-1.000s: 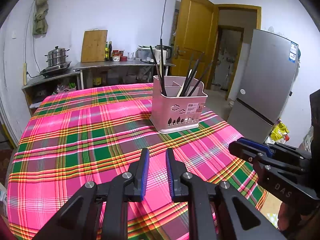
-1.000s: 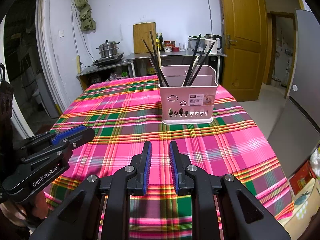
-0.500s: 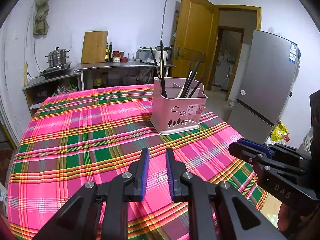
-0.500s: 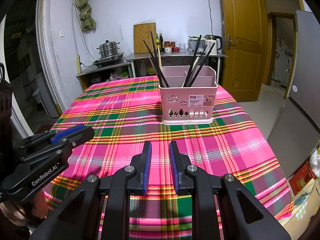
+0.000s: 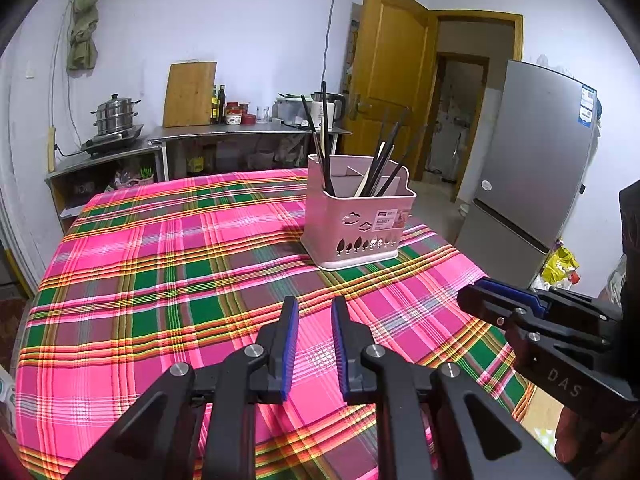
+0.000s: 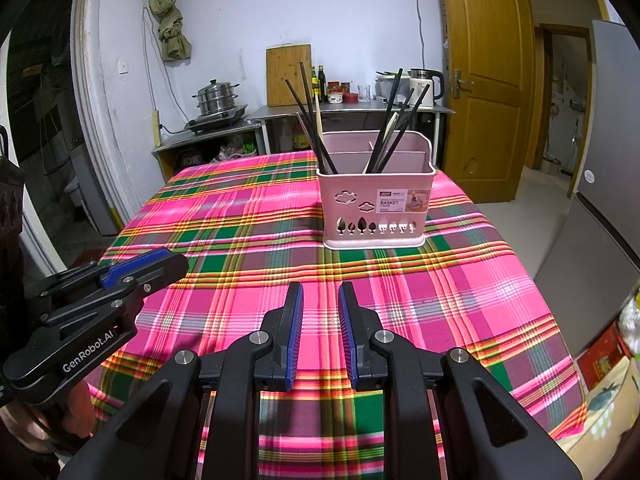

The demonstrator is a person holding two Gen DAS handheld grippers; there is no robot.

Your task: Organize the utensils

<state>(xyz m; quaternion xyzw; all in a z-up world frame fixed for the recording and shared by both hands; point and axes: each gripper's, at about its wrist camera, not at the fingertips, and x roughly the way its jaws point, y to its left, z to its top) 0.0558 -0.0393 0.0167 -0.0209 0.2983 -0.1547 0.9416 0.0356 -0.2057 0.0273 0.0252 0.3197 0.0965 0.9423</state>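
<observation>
**Both grippers level over the table edge, jaws slightly apart and empty**

The left gripper [image 5: 313, 344] points forward and somewhat downward, its two blue-padded fingers [image 5: 289, 344] parallel with a narrow gap between them and nothing in that gap. The right gripper [image 6: 319, 334] has the same pose, tilted down, its blue pads [image 6: 295, 334] set a little apart and gripping nothing. The two tools sit side by side, near each other but not touching: each shows in the other's view from the side, and there its fingers overlap, so no gap can be read. Fingertips of the person's hand [image 6: 76, 412] wrap the left handle from beneath.
</observation>
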